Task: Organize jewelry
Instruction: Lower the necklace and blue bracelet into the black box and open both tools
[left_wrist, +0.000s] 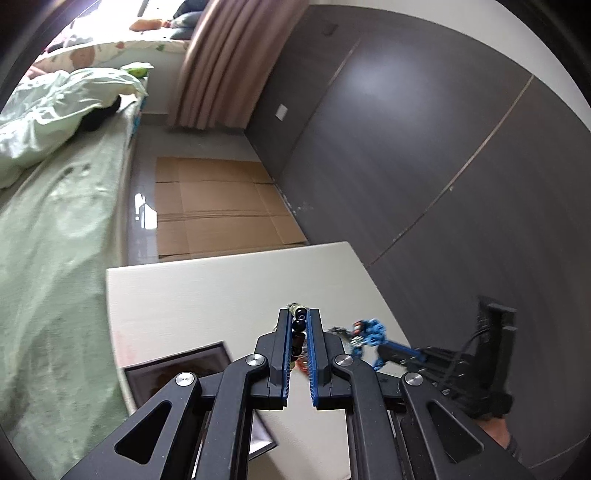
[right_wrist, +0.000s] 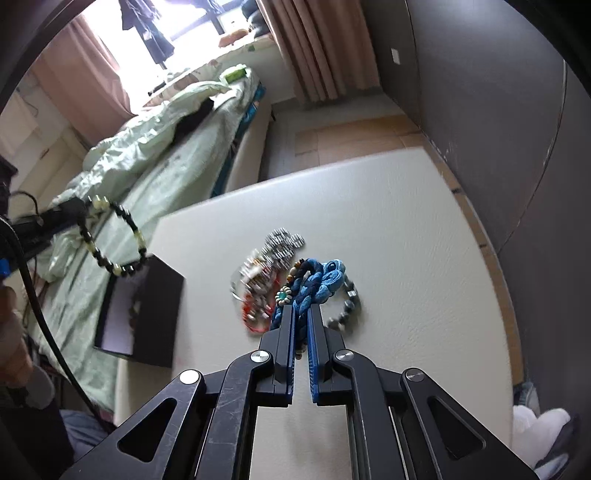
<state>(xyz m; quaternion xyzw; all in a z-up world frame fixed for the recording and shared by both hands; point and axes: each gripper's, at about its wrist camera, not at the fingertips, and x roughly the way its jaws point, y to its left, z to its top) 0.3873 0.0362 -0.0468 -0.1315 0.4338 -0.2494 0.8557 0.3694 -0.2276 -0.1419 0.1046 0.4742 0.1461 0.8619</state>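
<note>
The left gripper (left_wrist: 299, 317) is holding a dark beaded bracelet (right_wrist: 110, 236), its fingers (left_wrist: 284, 343) clamped on the beads, and the loop is hanging in the air over the open black box (right_wrist: 142, 306) at the left edge of the white desk (right_wrist: 406, 240). The right gripper (right_wrist: 301, 314) is pinching a blue braided bracelet (right_wrist: 317, 282), fingers (right_wrist: 316, 332) closed on the cord, right at the jewelry pile (right_wrist: 269, 273) lying mid-desk. A grey beaded bracelet (right_wrist: 349, 302) is sitting just beside the blue one. Beyond the desk, a green-sheeted bed (left_wrist: 55, 229) is showing, with flattened cardboard (left_wrist: 218, 206) on the floor.
</note>
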